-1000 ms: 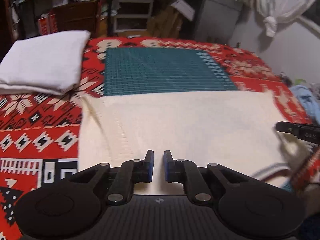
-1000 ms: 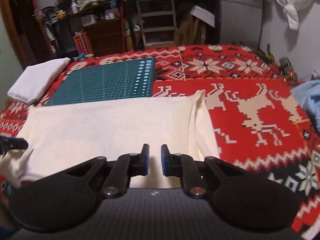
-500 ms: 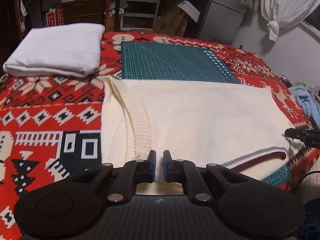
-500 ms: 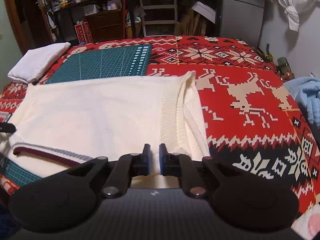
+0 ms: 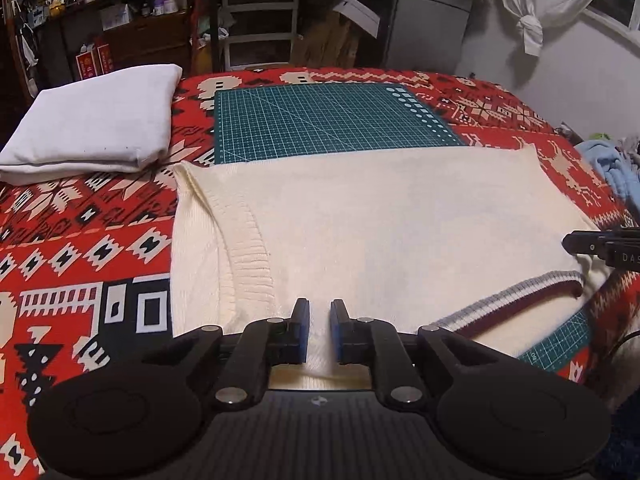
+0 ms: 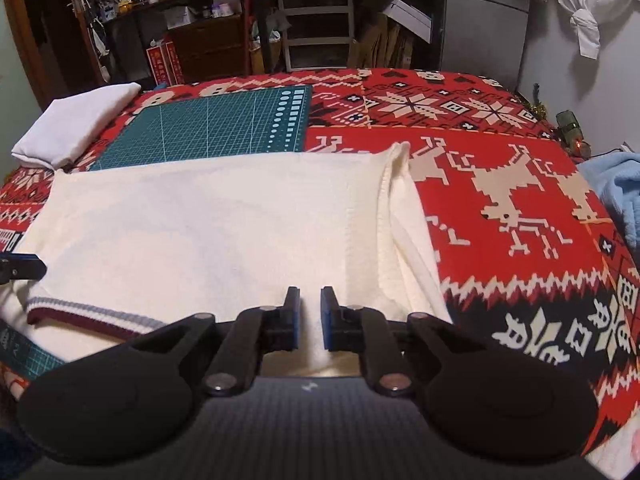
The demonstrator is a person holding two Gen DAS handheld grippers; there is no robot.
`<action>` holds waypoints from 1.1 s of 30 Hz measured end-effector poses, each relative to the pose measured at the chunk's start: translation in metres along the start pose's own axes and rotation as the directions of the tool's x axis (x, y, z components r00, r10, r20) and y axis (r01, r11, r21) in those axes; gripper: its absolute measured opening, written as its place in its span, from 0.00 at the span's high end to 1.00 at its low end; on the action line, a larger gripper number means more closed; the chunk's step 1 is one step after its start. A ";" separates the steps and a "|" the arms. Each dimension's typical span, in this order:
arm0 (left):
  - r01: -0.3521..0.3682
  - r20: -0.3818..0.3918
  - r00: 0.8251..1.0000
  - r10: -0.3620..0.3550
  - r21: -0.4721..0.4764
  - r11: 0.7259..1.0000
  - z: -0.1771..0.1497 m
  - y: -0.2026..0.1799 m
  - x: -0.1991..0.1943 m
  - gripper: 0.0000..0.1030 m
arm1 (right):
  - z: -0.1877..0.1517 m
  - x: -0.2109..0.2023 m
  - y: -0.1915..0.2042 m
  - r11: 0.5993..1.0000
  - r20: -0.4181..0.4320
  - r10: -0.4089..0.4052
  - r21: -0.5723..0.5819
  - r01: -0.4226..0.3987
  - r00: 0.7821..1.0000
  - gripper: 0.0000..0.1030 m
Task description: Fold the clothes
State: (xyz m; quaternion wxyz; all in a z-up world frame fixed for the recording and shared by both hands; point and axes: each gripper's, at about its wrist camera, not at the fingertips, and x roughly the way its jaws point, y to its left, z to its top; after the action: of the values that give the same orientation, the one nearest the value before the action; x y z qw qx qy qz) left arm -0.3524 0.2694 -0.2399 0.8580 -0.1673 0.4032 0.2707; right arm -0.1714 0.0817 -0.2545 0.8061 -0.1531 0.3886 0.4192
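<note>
A cream knit sweater (image 5: 380,220) lies flat across the red patterned blanket (image 5: 80,240), its far edge over a green cutting mat (image 5: 328,120). A maroon and grey striped band (image 5: 520,292) shows at its near edge. My left gripper (image 5: 320,330) sits at the near left edge; its jaws are opening, with cream fabric still filling the narrow gap. My right gripper (image 6: 310,318) is shut on the near right edge of the sweater (image 6: 220,232). Each view catches the other gripper's fingertip at its side edge.
A folded white cloth (image 5: 92,132) rests at the far left of the bed. A light blue garment (image 6: 616,192) lies at the right edge. Cluttered shelves and drawers (image 5: 256,20) stand behind the bed, with a wall to the right.
Both grippers drew back toward the near side with the sweater's edge. The striped band came into view. The gap between the left jaws is slightly wider than half a second ago.
</note>
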 end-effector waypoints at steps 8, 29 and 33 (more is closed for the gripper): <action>0.002 0.052 0.999 -0.007 0.082 0.997 0.012 -0.035 -0.017 0.44 | 0.001 -0.017 0.013 0.998 0.020 0.053 -0.027 -0.052 0.998 0.69; -0.066 0.156 0.986 0.053 0.081 0.995 -0.019 -0.055 0.021 0.00 | -0.019 0.020 0.052 0.995 0.100 -0.001 -0.101 0.011 0.995 0.00; -0.069 0.215 0.975 0.048 0.092 0.993 -0.027 -0.055 0.020 0.00 | -0.019 0.020 0.052 0.995 0.101 -0.003 -0.101 0.013 0.995 0.00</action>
State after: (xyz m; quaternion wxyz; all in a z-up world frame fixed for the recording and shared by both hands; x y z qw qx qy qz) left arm -0.3248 0.2182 -0.2683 0.8950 -0.0829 0.3268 0.2921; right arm -0.2151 0.1133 -0.2776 0.8175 -0.1742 0.3252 0.4424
